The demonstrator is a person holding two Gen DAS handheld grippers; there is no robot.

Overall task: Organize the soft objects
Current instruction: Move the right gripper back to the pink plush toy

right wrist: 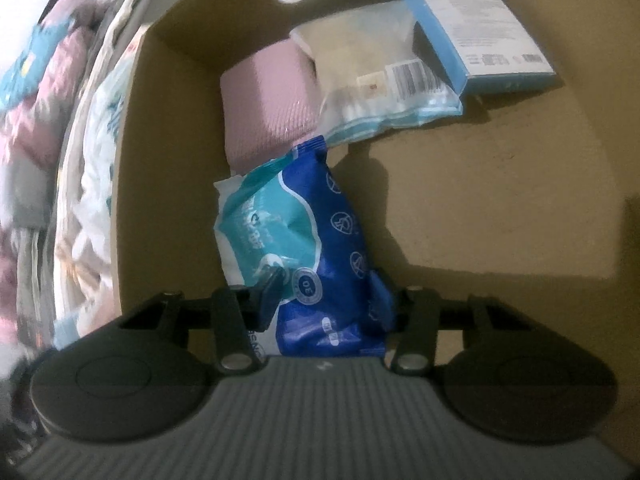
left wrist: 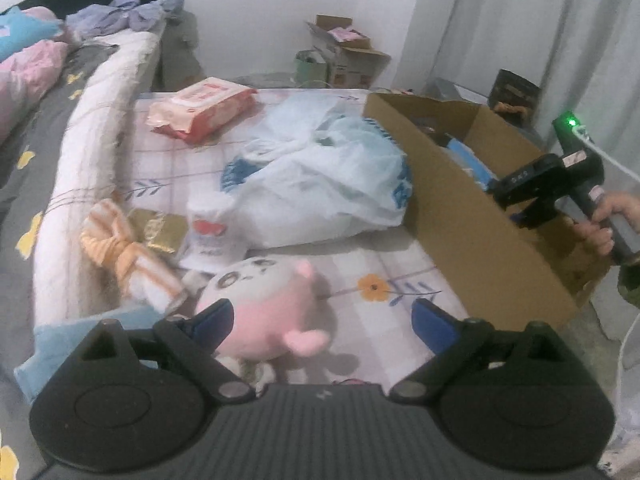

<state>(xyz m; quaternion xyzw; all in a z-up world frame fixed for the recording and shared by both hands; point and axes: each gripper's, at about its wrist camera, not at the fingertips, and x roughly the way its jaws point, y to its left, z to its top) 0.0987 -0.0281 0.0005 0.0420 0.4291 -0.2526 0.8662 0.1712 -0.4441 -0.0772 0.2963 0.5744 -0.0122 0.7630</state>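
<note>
Nearest the left wrist camera, the left gripper (left wrist: pixel 322 316) hangs with its blue-padded jaws spread wide and nothing held; a round pink-and-white plush toy (left wrist: pixel 266 310) lies on the floral bedsheet (left wrist: pixel 400 268) just beyond, against the left pad but not pinched. Farther off, a large crinkled white plastic bag (left wrist: pixel 320 176) sits mid-bed, and an open brown cardboard box (left wrist: pixel 476 220) stands along the right. A pink wipes pack (left wrist: pixel 202 110) rests at the far left, with an orange-striped cloth (left wrist: pixel 128 256) near left. A hand (left wrist: pixel 604 220) holds the right gripper's handle over the box. Inside the box, the right gripper (right wrist: pixel 326 300) is closed about halfway on a blue-and-teal soft plastic pack (right wrist: pixel 304 240), its pads pressing both sides. Beyond that pack lie a folded pink cloth (right wrist: pixel 266 100), a clear bag of cotton swabs (right wrist: pixel 380 80) and a light-blue carton (right wrist: pixel 472 24).
</note>
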